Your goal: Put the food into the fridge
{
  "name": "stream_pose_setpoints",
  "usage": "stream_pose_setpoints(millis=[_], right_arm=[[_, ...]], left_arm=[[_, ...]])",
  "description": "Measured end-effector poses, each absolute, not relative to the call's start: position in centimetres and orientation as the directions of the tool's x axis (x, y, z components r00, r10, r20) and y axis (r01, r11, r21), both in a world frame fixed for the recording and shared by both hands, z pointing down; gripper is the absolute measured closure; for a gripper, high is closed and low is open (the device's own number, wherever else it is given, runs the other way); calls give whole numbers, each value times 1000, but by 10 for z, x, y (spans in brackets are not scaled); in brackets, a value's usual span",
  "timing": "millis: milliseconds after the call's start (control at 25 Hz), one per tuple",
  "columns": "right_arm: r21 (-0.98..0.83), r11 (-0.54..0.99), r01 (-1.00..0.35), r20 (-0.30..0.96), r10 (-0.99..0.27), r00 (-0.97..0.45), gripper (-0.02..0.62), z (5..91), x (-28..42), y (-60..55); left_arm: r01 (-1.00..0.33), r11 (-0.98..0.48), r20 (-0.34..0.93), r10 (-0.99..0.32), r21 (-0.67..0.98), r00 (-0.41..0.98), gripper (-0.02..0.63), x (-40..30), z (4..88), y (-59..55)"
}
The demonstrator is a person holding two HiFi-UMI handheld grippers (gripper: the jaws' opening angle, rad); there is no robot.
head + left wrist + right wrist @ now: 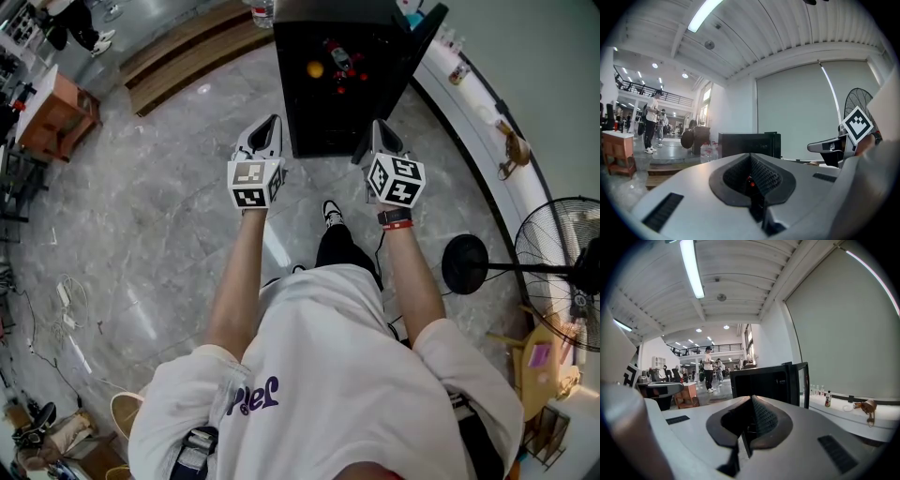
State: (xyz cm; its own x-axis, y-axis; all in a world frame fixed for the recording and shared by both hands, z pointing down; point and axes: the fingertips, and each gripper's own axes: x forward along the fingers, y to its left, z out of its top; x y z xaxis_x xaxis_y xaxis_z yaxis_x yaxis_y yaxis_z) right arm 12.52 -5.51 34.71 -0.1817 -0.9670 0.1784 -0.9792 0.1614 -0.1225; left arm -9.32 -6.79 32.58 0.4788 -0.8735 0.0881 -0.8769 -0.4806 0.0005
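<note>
Grey marble floor (169,216) fills the frame; at top centre a black fridge (309,122) stands with its door (412,66) swung open to the right. Below it the left gripper (272,123) and right gripper (378,126) hover side by side, both pressed together and pinching nothing. Inside the fridge lie an orange ball (315,68) and small red bits (351,75) — probably fruit, light and firm but apt to roll, so grip the ball gently across its middle.
</note>
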Motion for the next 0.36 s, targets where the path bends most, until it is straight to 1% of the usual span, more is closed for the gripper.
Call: stream_pose_setpoints(millis=[360], right_arm=[[-124, 163, -979, 189, -964, -185, 581, 353, 129, -56]], left_arm=[[-878, -479, 90, -874, 7, 477, 588, -90, 329, -73]])
